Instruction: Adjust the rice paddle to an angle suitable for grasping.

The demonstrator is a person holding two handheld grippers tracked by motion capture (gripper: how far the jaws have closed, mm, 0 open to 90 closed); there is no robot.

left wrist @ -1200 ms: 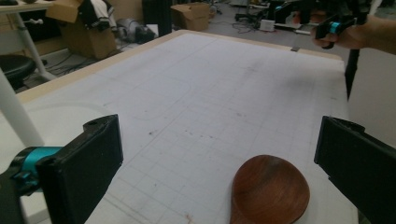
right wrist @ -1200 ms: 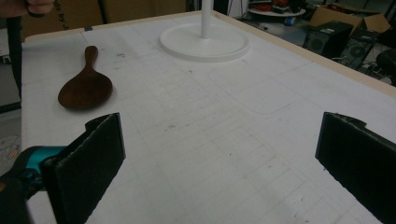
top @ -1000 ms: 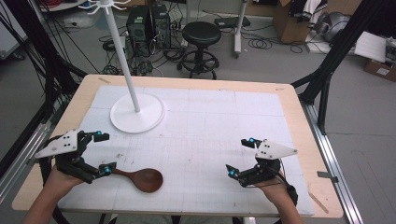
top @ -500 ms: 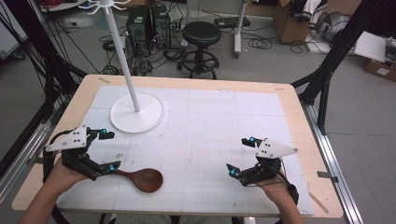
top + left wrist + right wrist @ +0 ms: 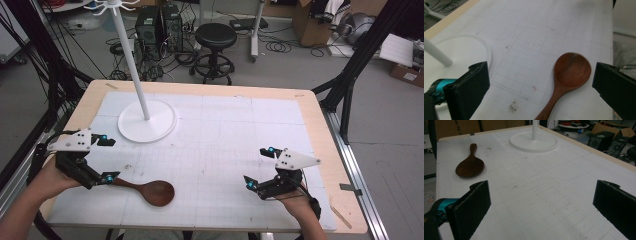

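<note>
A dark wooden spoon [image 5: 156, 192] lies flat near the table's front left, bowl pointing right. My left gripper [image 5: 108, 159] hovers over the handle end with its jaws wide open; the lower jaw covers the handle tip in the high view. In the left gripper view the spoon [image 5: 571, 71] lies between the spread jaws of the left gripper [image 5: 541, 73], untouched. My right gripper [image 5: 259, 168] rests open near the front right, holding nothing. In the right gripper view the right gripper [image 5: 541, 195] faces the spoon [image 5: 470, 166], far off at the upper left.
A white stand with a round base [image 5: 147, 121] and a tall pole [image 5: 131, 55] stands at the back left of the white gridded mat [image 5: 225, 130]. The base [image 5: 533, 143] is ahead in the right gripper view. A stool and cables lie beyond the table.
My left gripper has edged slightly forward and to the right over the spoon handle. The spoon and the right gripper have stayed put.
</note>
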